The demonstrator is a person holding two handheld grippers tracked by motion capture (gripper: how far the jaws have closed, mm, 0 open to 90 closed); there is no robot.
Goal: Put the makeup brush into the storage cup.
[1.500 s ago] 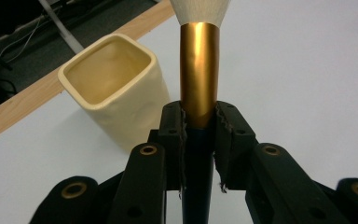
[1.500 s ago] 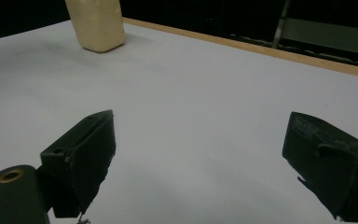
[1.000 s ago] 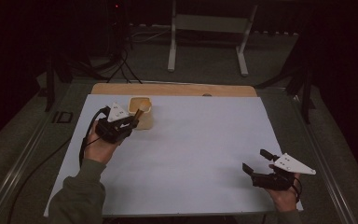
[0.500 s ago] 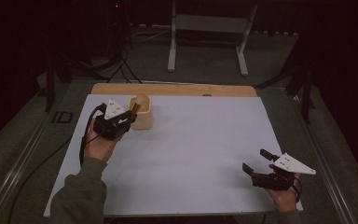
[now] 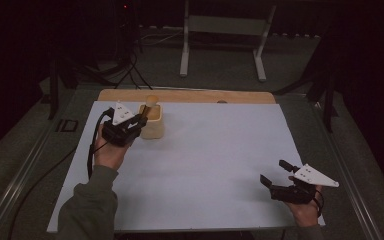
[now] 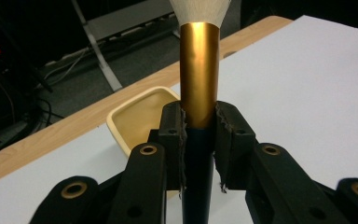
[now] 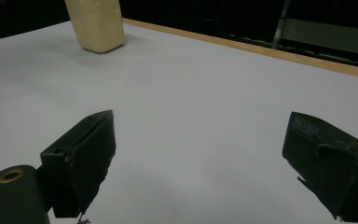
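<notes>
You've got the brush [image 6: 199, 74] clamped in your left tool [image 5: 136, 124] above the cup [image 5: 152, 131], upper left, right tool [image 5: 276, 176] open and idle, stowing remains.

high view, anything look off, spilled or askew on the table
Nothing stands out. The cream container stands upright on the white sheet, nothing spilled. The left gripper holds the brush squarely by its handle; the right gripper rests open, apart.
</notes>
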